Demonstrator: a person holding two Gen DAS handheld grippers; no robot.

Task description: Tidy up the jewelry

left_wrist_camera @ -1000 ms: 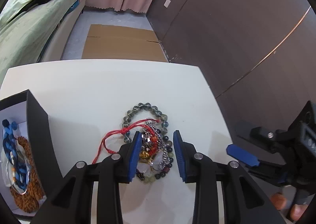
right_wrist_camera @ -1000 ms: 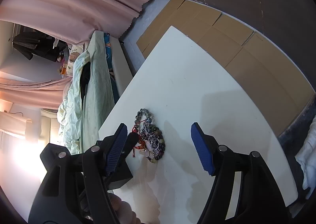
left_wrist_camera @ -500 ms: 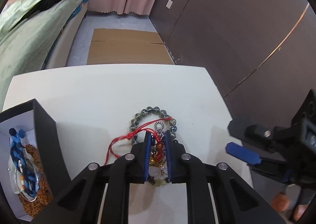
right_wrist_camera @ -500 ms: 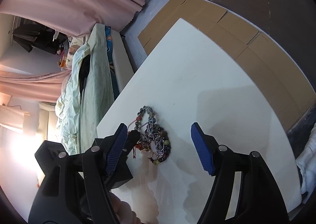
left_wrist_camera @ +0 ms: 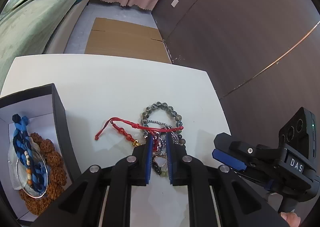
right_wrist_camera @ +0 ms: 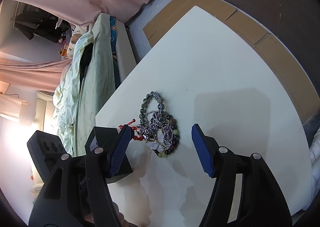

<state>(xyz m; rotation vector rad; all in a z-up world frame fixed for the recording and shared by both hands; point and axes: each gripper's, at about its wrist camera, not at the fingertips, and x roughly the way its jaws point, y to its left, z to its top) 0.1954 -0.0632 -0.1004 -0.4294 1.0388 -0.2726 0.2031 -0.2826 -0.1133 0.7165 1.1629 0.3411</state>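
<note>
Far left on the white tabletop (left_wrist_camera: 112, 86): an open black box with a white lining (left_wrist_camera: 60, 119), holding a braided blue cord bracelet (left_wrist_camera: 22, 147), a thin silver hoop (left_wrist_camera: 32, 179) and a strand of knobbly brown seed beads (left_wrist_camera: 54, 165). Just right of the box, lying loose on the table — a red cord bracelet with small red beads and a gold charm (left_wrist_camera: 128, 125), its cord running right into the tangled heap of jewelry (left_wrist_camera: 162, 127). In that heap: a ring of grey-green glass beads (left_wrist_camera: 160, 106) at the far side, dark metallic chains, a pale butterfly-shaped pendant (right_wrist_camera: 157, 142) at the near side. Left gripper (left_wrist_camera: 159, 143) over the near part of the heap, blue pads just drawn in to a narrow gap, pinching strands of the heap — which strands exactly, hard to say amid the tangle. Further right, right gripper (right_wrist_camera: 160, 145) with jaws standing wide apart, nothing between the pads, pointing down at the heap, seemingly clear of it.
</note>
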